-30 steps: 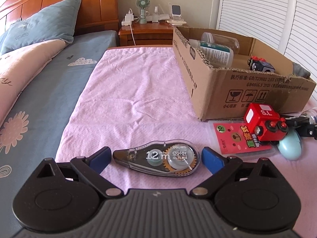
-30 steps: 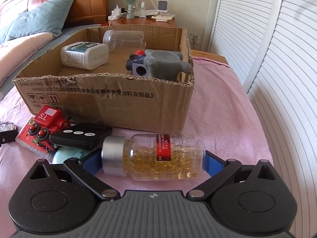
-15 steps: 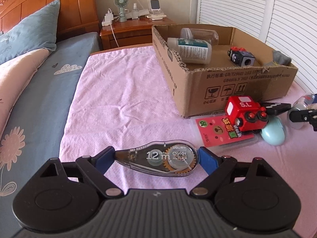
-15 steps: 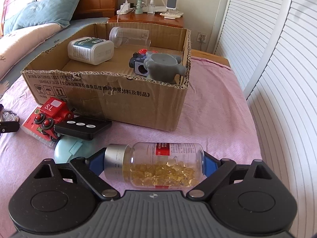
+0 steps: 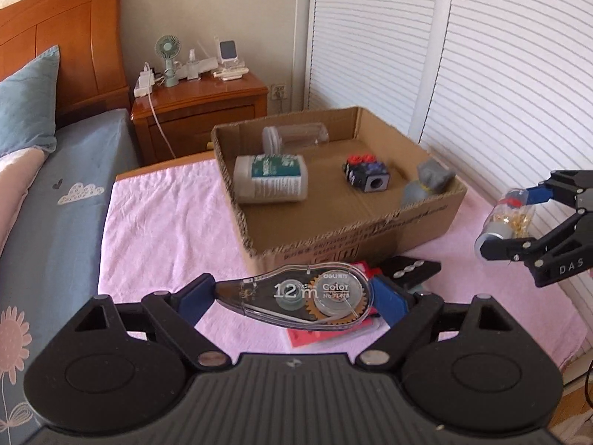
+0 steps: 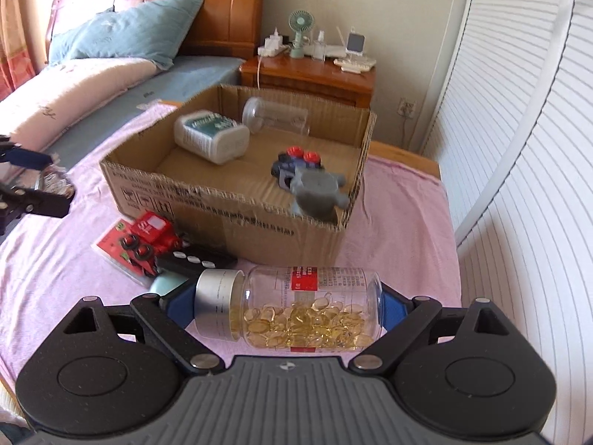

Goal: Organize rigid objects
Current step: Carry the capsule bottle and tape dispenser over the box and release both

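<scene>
Pink blanket (image 5: pixel 159 230) carries cardboard box (image 5: pixel 355 237). Short of the box, left gripper (image 5: pixel 292 296) clamps correction tape dispenser (image 5: pixel 304 293); right gripper (image 6: pixel 285 307) clamps capsule bottle (image 6: pixel 296 307), both lifted.

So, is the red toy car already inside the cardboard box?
No, the red toy car lies on the pink cloth in front of the cardboard box.

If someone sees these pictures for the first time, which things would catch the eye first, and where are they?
First, the two held things: the left claw grips a clear correction tape dispenser above the pink cloth, and the right claw grips a capsule bottle lying sideways. Behind them the open cardboard box already holds a white bottle, and a red toy truck lies before its front wall.
</scene>
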Motion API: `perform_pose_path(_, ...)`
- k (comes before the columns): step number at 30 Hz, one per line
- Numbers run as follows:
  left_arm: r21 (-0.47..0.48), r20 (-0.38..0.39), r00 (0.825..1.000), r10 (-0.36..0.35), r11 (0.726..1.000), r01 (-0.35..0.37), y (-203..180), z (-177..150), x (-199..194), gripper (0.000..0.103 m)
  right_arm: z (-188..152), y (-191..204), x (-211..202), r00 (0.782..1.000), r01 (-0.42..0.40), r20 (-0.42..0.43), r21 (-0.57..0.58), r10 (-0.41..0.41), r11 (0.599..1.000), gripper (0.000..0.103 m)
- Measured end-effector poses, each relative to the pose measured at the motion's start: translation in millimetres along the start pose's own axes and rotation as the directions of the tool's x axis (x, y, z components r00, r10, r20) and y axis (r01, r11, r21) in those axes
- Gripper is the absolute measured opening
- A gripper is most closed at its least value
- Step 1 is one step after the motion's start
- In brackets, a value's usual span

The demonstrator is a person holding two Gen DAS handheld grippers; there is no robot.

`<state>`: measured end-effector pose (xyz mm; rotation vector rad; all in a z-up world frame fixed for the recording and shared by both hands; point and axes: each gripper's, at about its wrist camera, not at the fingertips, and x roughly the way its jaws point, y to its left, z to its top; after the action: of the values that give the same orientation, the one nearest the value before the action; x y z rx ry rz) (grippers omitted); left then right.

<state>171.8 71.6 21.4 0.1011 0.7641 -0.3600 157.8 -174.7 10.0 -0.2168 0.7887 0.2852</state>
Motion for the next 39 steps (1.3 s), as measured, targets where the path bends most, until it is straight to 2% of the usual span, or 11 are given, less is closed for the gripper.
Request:
perform_pose_path(3, 0.024, 0.036, 0.999, -0.022, 0.999, 0.021, -9.9, 21.2, 5.4, 0.09, 11.4, -2.0, -7.9, 0.999, -0.013, 0.037, -0.001, 0.013, 1.0, 0.096)
perform_pose_path(7, 0.043, 0.056, 0.998, -0.012, 0.999, 0.01, -19.5, 41.9, 28.0, 0.089, 24.3, -5.5, -13.3, 0.997, -0.017, 0.081, -0.001, 0.017, 1.0, 0.096)
perform_pose_path(12, 0.04, 0.013, 1.0, 0.02, 0.999, -0.021, -24.1, 47.7, 62.8, 0.089, 35.6, -7.8, -12.2, 0.995, -0.017, 0.102, -0.005, 0.017, 1.0, 0.096)
perform_pose_path(18, 0.019, -0.037, 0.998, 0.047, 0.999, -0.046, -20.4, 37.4, 81.0, 0.09, 40.1, -6.9, -5.8, 0.995, -0.029, 0.099, -0.013, 0.03, 0.999, 0.096)
perform_pose_path(25, 0.004, -0.014, 0.996, 0.086, 0.996, -0.086, -17.3, 36.5, 72.7, 0.09, 44.1, -0.6, -4.0, 0.994, -0.037, 0.1, -0.025, 0.039, 0.999, 0.096)
perform_pose_path(30, -0.031, 0.033, 0.997, 0.064, 0.998, -0.063, -12.6, 32.2, 54.0, 0.1, 49.2, 5.3, -6.5, 0.993, -0.032, 0.11, -0.043, 0.037, 0.999, 0.096)
perform_pose_path(39, -0.105, 0.103, 0.983, 0.15, 0.985, -0.139, -9.1, 10.0, 10.7, 0.102, 69.6, 16.5, 2.0, 0.991, -0.062, 0.113, -0.035, 0.066, 0.997, 0.096)
